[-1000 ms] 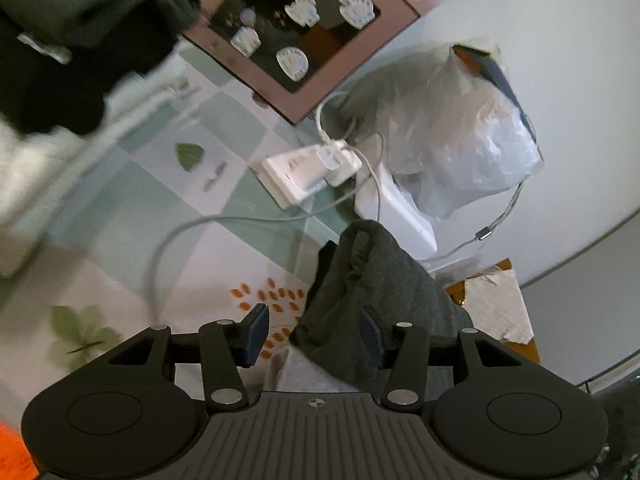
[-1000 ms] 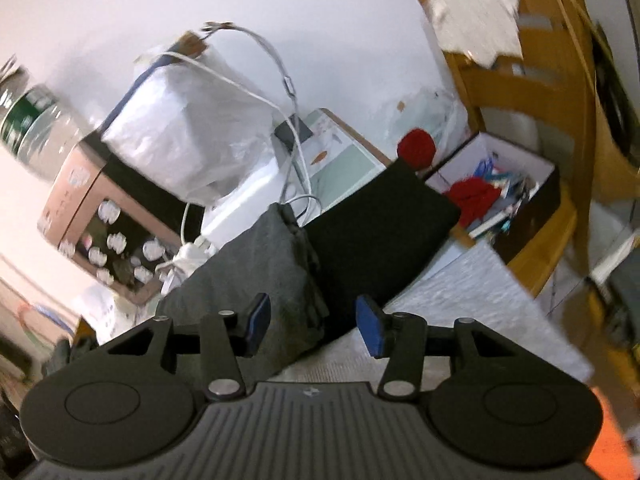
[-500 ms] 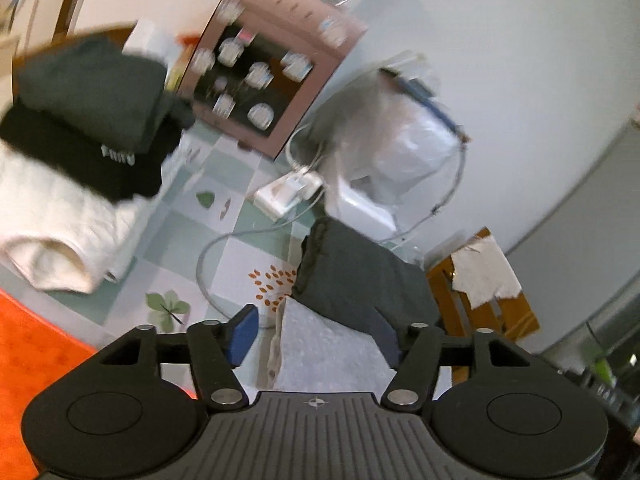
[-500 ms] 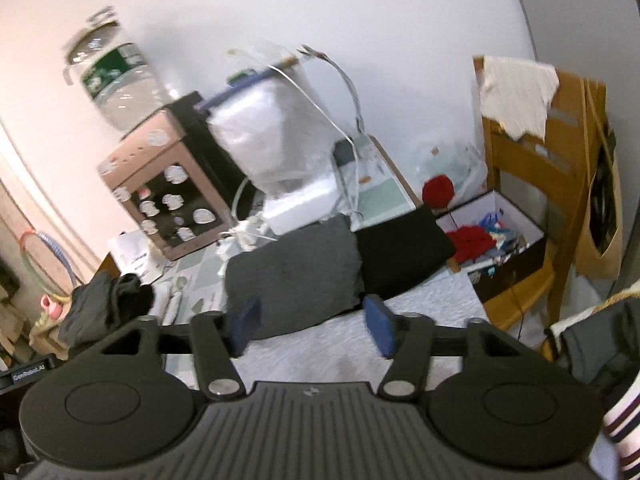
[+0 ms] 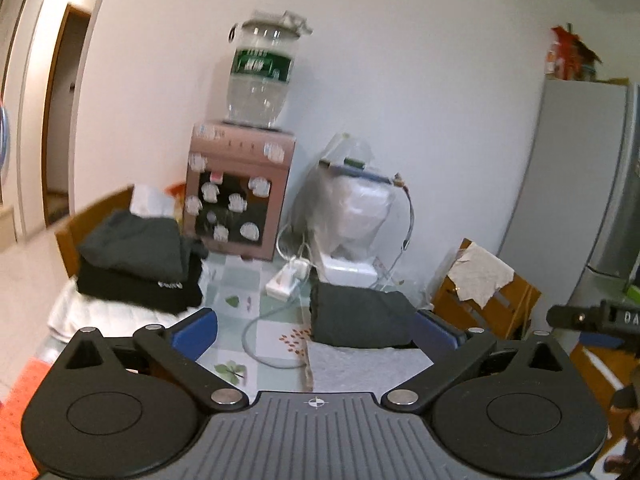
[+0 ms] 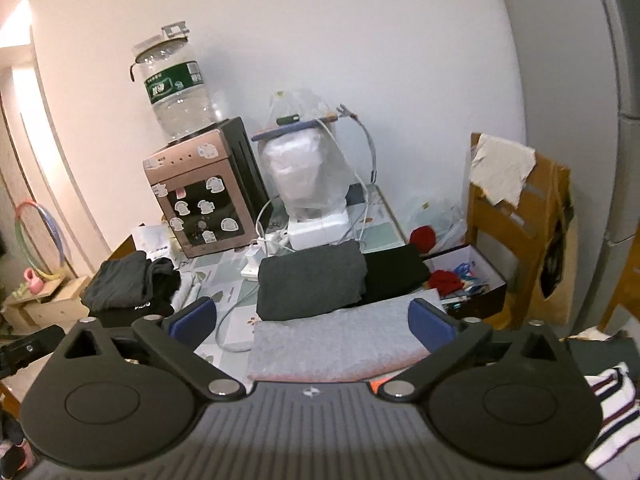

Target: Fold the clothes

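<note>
Clothes are lying folded along the table's far edge, dark grey garment (image 6: 310, 283) overlapping the black one (image 6: 394, 272), light grey piece (image 6: 340, 340) nearer me, so I am holding left gripper (image 5: 316, 330) and right gripper (image 6: 312, 320) spread wide, grasping nothing, clear above them.

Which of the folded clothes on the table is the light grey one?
The light grey garment lies nearest the right tongs, at the table's front edge. The dark grey one and black one sit behind it.

charcoal shirt (image 6: 310, 282), grey cloth (image 6: 336, 338) (pale), checked tabletop (image 5: 240, 280)
</note>
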`<state>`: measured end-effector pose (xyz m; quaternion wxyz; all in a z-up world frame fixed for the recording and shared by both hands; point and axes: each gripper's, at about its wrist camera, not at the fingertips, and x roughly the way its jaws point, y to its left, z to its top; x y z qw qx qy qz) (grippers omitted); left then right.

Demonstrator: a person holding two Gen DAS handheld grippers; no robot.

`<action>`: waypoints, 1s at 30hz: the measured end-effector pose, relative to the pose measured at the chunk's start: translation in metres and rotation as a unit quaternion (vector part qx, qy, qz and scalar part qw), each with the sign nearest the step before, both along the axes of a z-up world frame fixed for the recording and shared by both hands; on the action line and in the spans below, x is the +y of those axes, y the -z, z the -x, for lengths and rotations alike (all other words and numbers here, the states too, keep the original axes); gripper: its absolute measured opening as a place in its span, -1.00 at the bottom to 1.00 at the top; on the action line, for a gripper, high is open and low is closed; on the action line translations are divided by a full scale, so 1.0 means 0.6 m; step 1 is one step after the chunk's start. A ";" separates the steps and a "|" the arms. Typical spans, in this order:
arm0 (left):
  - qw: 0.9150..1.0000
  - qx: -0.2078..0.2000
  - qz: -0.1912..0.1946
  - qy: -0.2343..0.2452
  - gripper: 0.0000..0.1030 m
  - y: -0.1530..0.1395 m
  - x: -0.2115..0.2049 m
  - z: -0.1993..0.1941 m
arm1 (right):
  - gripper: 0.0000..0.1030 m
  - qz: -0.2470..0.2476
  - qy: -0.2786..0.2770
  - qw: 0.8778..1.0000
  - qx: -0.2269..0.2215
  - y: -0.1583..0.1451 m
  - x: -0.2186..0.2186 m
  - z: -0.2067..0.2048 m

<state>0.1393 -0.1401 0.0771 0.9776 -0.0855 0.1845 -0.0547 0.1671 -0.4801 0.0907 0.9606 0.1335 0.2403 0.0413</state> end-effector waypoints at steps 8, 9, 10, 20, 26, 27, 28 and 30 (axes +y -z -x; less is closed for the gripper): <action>0.999 -0.028 -0.042 -0.017 1.00 -0.019 0.002 0.121 | 1.00 0.054 0.043 0.997 -0.038 -0.038 0.045 0.129; 0.999 -0.018 -0.047 -0.015 1.00 -0.018 0.002 0.131 | 1.00 0.053 0.048 0.996 -0.046 -0.040 0.047 0.147; 0.999 -0.006 -0.049 -0.014 1.00 -0.016 0.003 0.141 | 1.00 0.051 0.053 0.996 -0.054 -0.041 0.051 0.164; 0.996 0.080 -0.038 0.001 1.00 0.040 0.028 0.245 | 1.00 0.095 0.067 0.993 -0.007 0.003 0.133 0.280; 0.987 0.150 -0.046 -0.024 1.00 0.070 0.049 0.285 | 1.00 0.072 0.043 0.996 0.031 0.056 0.181 0.328; 0.987 0.153 -0.040 -0.021 1.00 0.072 0.053 0.294 | 1.00 0.068 0.042 0.996 0.034 0.065 0.187 0.335; 0.987 0.155 -0.037 -0.017 1.00 0.072 0.057 0.302 | 1.00 0.066 0.038 0.996 0.038 0.074 0.194 0.342; 0.985 0.166 -0.040 -0.012 0.99 0.071 0.059 0.312 | 1.00 0.068 0.026 0.996 0.050 0.091 0.205 0.350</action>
